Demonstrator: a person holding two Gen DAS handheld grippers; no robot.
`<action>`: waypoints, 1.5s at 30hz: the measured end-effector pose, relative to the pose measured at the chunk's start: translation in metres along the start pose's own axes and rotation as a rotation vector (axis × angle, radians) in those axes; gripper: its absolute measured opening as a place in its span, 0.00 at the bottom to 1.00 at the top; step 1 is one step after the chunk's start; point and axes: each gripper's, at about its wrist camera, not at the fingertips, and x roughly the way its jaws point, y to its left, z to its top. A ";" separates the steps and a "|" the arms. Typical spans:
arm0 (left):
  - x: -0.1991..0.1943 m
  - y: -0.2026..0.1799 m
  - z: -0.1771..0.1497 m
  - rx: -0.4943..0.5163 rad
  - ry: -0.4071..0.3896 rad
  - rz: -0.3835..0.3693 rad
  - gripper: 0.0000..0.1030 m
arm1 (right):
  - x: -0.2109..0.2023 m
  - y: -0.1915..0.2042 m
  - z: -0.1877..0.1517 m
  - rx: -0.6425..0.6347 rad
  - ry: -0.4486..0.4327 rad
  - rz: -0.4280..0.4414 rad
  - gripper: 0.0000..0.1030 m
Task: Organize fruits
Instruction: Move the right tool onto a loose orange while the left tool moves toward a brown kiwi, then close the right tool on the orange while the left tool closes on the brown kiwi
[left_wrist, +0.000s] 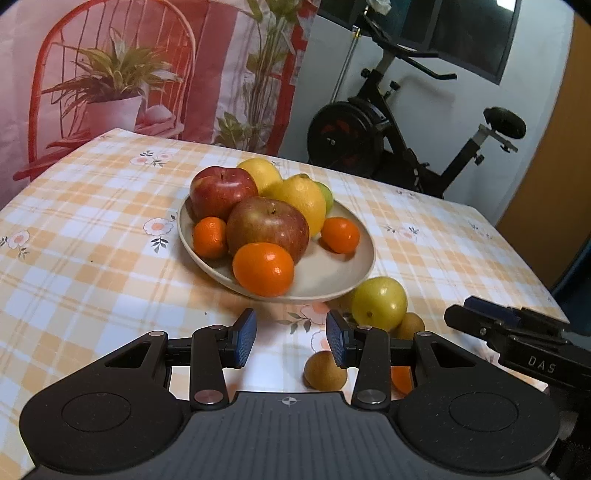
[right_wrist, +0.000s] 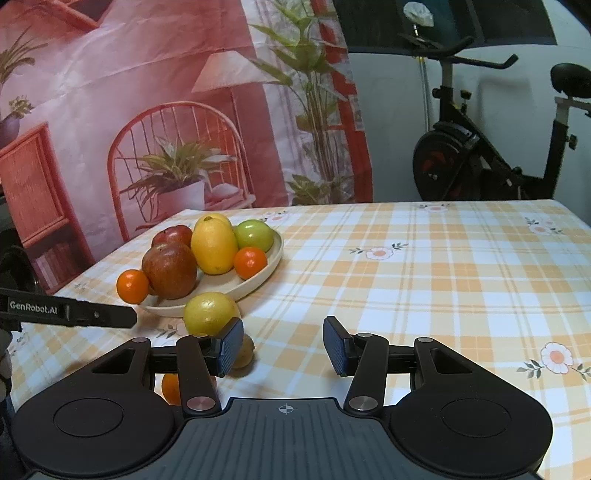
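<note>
A beige plate on the checked tablecloth holds two red apples, two lemons, a green fruit and three tangerines. Beside the plate on the cloth lie a yellow-green fruit, two small brown fruits and a partly hidden tangerine. My left gripper is open and empty, in front of the plate. Right of the loose fruits my right gripper stands open over bare cloth, nothing between its fingers; it shows in the left wrist view.
An exercise bike stands beyond the table's far edge. A printed backdrop with a chair and plants hangs behind the table. The cloth stretches bare to the right of the plate. The table's right edge is near.
</note>
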 end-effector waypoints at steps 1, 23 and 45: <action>-0.001 -0.001 0.000 0.003 -0.004 -0.006 0.42 | -0.001 0.001 0.000 -0.005 -0.001 0.000 0.44; 0.002 -0.001 -0.001 0.009 0.009 -0.018 0.42 | 0.002 0.037 -0.005 -0.142 0.079 0.145 0.44; 0.001 -0.003 -0.002 0.017 0.022 -0.042 0.42 | 0.010 0.040 -0.009 -0.162 0.162 0.213 0.34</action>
